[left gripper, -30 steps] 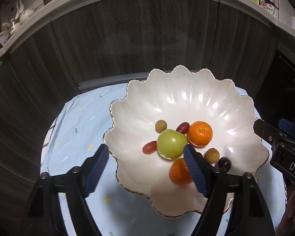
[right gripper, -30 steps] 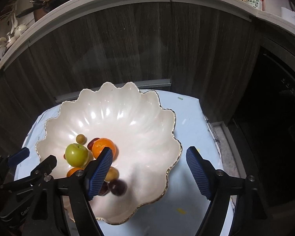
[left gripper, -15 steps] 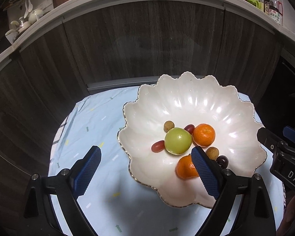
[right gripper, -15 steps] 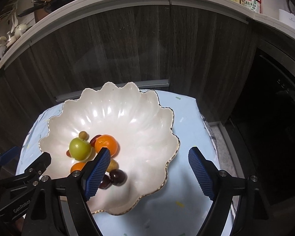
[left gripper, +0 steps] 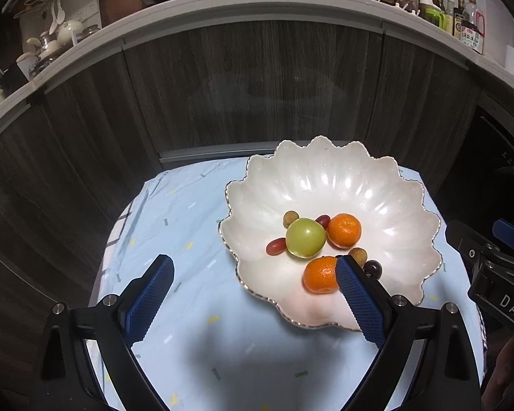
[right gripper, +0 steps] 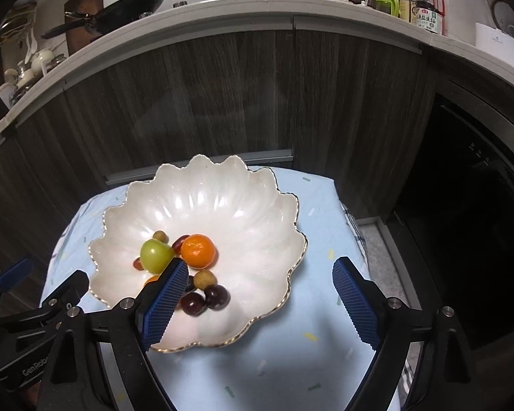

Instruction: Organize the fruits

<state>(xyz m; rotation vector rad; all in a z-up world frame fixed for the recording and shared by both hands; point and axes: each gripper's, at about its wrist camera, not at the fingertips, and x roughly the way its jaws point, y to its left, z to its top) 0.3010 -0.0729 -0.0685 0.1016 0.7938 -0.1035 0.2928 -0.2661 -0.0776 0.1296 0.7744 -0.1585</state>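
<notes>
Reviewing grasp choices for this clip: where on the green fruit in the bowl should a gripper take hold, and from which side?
Grip the green fruit across its round middle, coming from above. It sits low in the scalloped bowl, with an orange, a red grape and a small brown fruit crowding its sides, so a level approach looks blocked. Both the left gripper and the right gripper are open and empty.

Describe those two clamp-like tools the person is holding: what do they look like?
Each gripper, left and right, is a black frame with two angled fingers, fastened by silver bolts. The fingers end in blue ribbed pads. White lettering marks the bodies: "DAS" shows on the right gripper, "GenRob" on the left. No cables or sleeves are visible.
</notes>
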